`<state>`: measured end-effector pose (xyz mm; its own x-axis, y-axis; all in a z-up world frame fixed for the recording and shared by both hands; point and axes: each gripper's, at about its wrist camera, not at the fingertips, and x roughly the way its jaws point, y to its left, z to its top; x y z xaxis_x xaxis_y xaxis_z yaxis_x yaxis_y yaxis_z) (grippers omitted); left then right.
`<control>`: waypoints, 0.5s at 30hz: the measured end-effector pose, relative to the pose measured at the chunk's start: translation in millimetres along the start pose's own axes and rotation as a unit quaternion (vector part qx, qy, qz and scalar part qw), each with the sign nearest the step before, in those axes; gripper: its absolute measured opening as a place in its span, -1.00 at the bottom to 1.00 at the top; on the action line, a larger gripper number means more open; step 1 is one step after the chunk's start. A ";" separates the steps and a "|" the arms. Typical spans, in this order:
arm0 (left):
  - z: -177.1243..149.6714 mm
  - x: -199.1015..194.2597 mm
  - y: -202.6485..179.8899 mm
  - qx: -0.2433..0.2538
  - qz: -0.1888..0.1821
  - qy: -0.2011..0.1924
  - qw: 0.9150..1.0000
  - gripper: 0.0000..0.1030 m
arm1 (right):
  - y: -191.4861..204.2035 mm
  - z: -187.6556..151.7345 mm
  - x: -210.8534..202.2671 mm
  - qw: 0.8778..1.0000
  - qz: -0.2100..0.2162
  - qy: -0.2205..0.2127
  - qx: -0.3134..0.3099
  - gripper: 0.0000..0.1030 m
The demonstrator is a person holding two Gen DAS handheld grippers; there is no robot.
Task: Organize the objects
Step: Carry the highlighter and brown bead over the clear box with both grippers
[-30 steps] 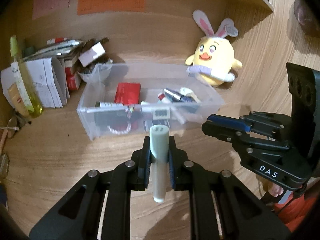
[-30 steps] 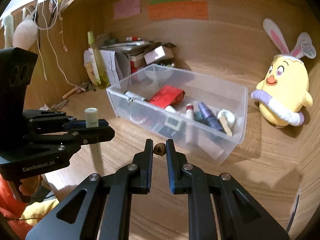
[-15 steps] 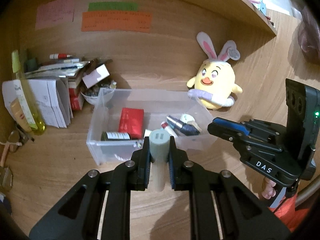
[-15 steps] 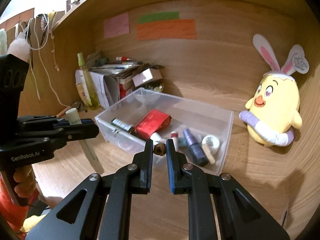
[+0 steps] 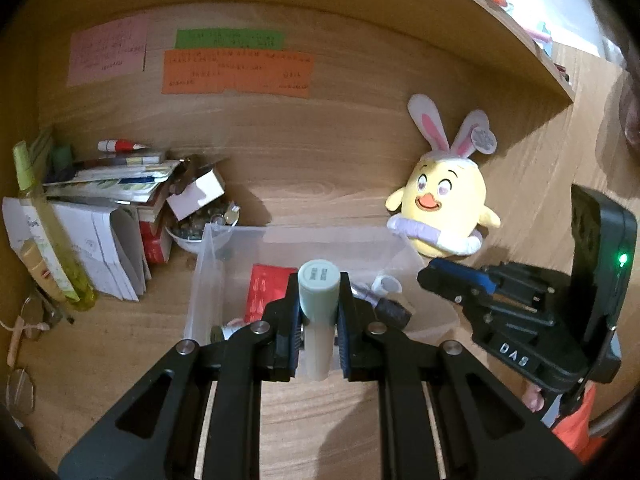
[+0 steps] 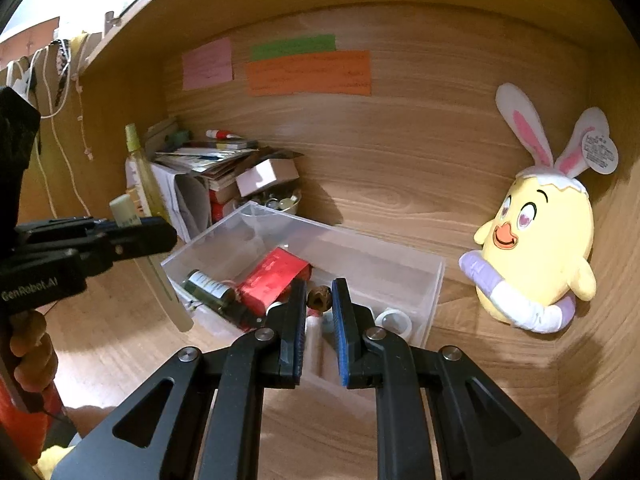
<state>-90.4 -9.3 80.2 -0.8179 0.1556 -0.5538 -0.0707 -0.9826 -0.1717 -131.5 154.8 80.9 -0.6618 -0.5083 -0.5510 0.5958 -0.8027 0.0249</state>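
Note:
My left gripper is shut on a pale green tube, held upright over the near edge of the clear plastic bin. The tube also shows in the right wrist view. My right gripper is shut on a small brown nut-like object above the bin. The bin holds a red packet, a small can, a white cap and other small items.
A yellow plush chick with rabbit ears sits right of the bin against the wooden back wall. A pile of papers, boxes and a yellow-green bottle stands at the left. A small bowl sits behind the bin's left corner. Coloured notes hang on the wall.
Both grippers have risen and moved in over the bin, each keeping its object. The bin now sits lower and closer in both views.

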 end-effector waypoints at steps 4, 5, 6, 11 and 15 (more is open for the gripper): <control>5.4 12.5 -0.5 -0.001 0.007 0.005 1.000 -0.72 | -4.1 -0.8 11.1 1.000 -0.002 0.011 0.005 -0.77; 6.1 16.0 -0.2 -0.002 0.007 0.006 1.000 -0.72 | -4.8 -1.7 14.1 1.000 -0.002 0.015 0.006 -0.77; 6.5 18.7 0.4 -0.003 0.008 0.008 1.000 -0.72 | -5.5 -2.6 17.3 1.000 -0.003 0.019 0.007 -0.77; 10.3 27.9 -0.2 -0.004 0.011 0.007 1.000 -0.72 | -9.1 -7.4 29.9 0.999 -0.006 0.036 0.010 -0.77; 14.4 34.3 -0.6 -0.006 0.011 0.010 1.000 -0.72 | -10.9 -10.6 37.0 0.999 -0.006 0.045 0.011 -0.77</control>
<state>-126.6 -4.8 73.0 -0.8078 0.1362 -0.5735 -0.0466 -0.9846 -0.1683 -157.7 148.1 51.4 -0.6249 -0.4690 -0.6241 0.5775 -0.8156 0.0347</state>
